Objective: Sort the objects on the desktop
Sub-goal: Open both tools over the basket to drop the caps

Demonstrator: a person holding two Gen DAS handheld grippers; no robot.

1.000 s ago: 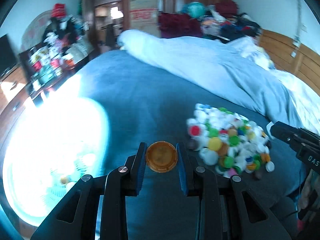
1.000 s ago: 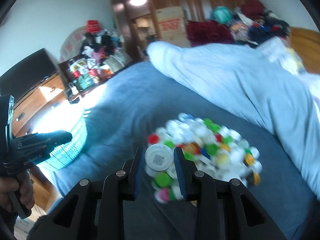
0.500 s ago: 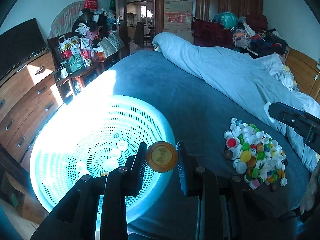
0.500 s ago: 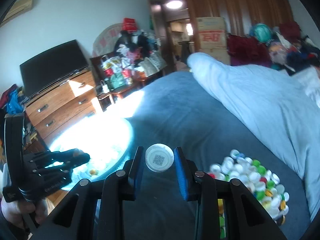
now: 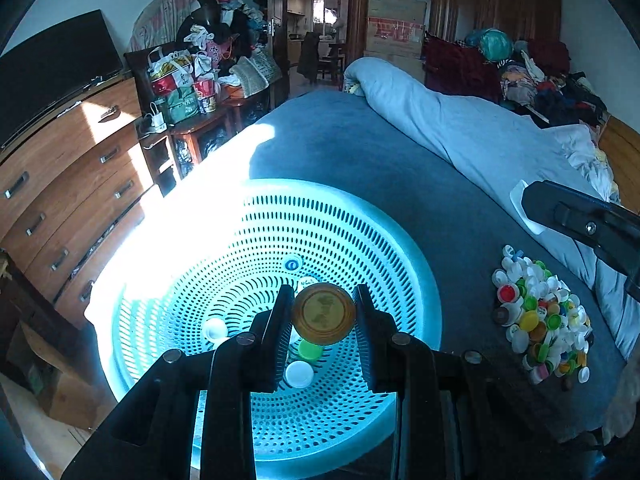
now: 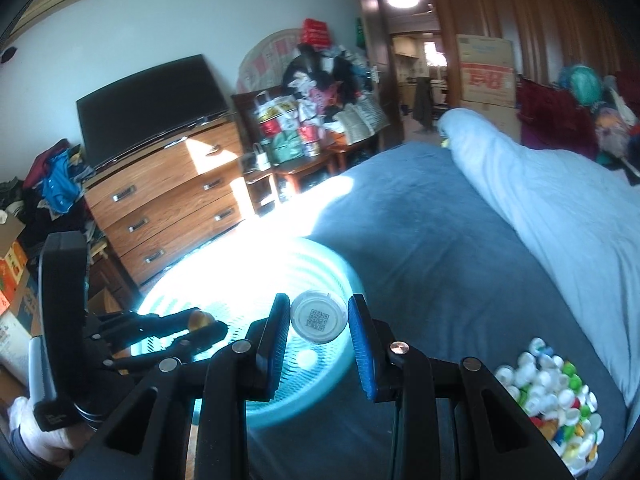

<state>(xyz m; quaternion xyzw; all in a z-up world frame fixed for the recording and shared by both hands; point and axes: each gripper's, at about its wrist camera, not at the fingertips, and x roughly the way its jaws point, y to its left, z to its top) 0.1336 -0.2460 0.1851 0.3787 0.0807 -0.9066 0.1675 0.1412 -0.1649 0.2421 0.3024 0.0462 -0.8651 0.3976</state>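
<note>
We tilt the left tool (image 5: 323,314) downward over the turquoise perforated basket (image 5: 404,248), its jaws clamped on an amber bottle cap (image 5: 323,313). Our right tool (image 6: 319,318) angles down beside it above the basket's rim, pinching a white QR-coded cap (image 6: 319,317). The heap of mixed caps (image 5: 540,320) lies on the bed (image 5: 360,148), right of the basket.

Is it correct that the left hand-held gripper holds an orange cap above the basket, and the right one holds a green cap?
Not quite: the right hand-held gripper holds a white cap with a QR code, as the right wrist view shows. The rest is correct.
</note>
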